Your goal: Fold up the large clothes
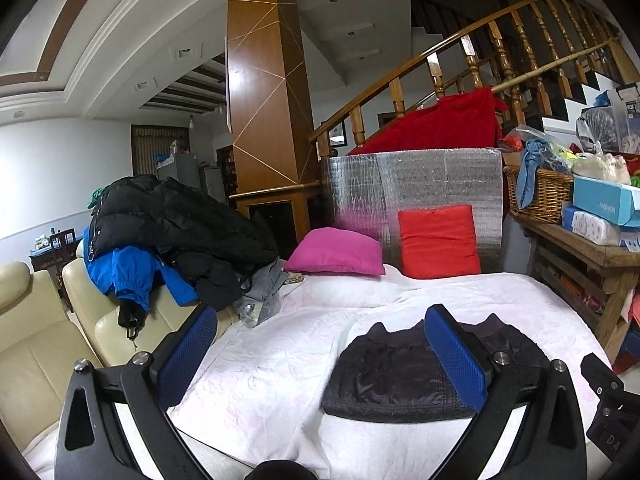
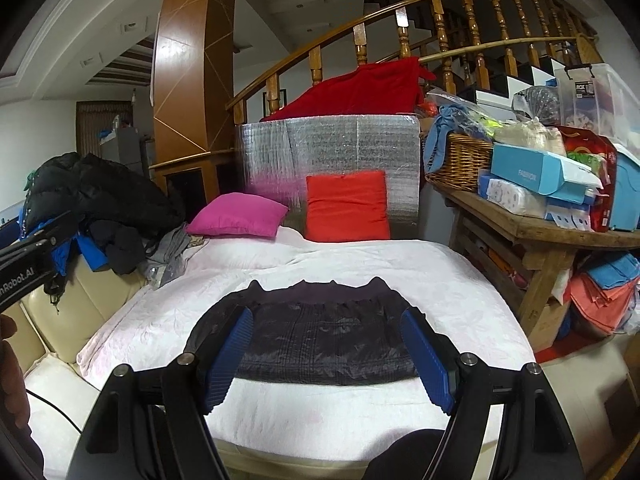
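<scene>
Cream sofa (image 1: 36,344): far left, leather, pushed against the bed's left edge.
Clothes heap (image 1: 176,224): piled on the sofa back; black puffer coat on top, blue jacket (image 1: 128,276) hanging beneath, grey garment spilling toward the bed.
Left gripper (image 1: 320,364): raised above the near left part of the bed, blue ribbed fingers (image 1: 188,356) spread wide, nothing between them (only bedding and the dark garment seen past them).
White bedspread (image 1: 280,360): covering the bed, faint pink floral pattern, lightly wrinkled.
Dark jacket (image 2: 324,336): the task garment, folded into a flat rectangle, lying on the bedspread near its front edge, roughly centred; ribbed band along the far side, apart from both grippers.
Pink cushion (image 2: 236,216): lying flat at the head of the bed, left of centre.
Red cushion (image 2: 346,208): upright just beside the pink one, leaning on a silver foil panel (image 2: 332,148).
Right gripper (image 2: 326,356): hovering above the near edge of the bed, aimed at the dark jacket, blue fingers (image 2: 428,360) wide apart and holding nothing.
Wooden staircase railing (image 2: 440,28): curving behind the foil panel, red cloth draped below it.
Wooden side table (image 2: 532,232): right of the bed, crowded with a wicker basket (image 2: 460,164), blue boxes and bags (exact contents hard to tell).
</scene>
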Available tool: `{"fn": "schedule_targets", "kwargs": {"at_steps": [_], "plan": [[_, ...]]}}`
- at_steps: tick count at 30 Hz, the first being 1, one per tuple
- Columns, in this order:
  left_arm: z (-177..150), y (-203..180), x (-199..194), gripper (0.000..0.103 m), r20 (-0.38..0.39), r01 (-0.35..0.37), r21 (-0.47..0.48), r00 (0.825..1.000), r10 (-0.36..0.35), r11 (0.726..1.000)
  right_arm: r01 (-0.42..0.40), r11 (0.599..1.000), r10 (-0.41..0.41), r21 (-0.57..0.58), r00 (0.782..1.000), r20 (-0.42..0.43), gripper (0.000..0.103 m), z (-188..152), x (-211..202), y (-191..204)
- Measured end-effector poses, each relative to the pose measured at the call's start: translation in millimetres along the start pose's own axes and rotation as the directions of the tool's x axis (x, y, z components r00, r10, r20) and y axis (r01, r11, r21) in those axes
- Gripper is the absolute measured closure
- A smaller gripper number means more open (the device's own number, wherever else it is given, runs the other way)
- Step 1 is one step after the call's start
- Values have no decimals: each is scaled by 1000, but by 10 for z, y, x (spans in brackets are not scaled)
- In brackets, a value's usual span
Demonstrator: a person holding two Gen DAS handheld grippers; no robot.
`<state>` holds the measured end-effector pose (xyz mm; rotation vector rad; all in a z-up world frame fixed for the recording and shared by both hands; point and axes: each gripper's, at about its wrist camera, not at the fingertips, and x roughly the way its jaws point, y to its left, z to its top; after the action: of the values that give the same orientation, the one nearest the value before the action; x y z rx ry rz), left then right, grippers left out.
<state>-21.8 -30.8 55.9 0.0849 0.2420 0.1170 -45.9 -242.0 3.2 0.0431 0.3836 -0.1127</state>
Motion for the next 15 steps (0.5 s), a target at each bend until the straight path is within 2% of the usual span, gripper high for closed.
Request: {"fn": "schedule_targets", "kwargs": {"at_steps": [6, 15], "plan": [[-34, -8, -34, 0, -19, 5, -3, 1000, -5, 1000, 3, 1000, -3, 8, 1000, -6, 23, -2, -13, -17], [-63, -42, -106, 0, -4, -16, 33, 1000, 17, 999, 25, 999, -25, 33, 1000, 13, 23, 31, -46, -41]]}}
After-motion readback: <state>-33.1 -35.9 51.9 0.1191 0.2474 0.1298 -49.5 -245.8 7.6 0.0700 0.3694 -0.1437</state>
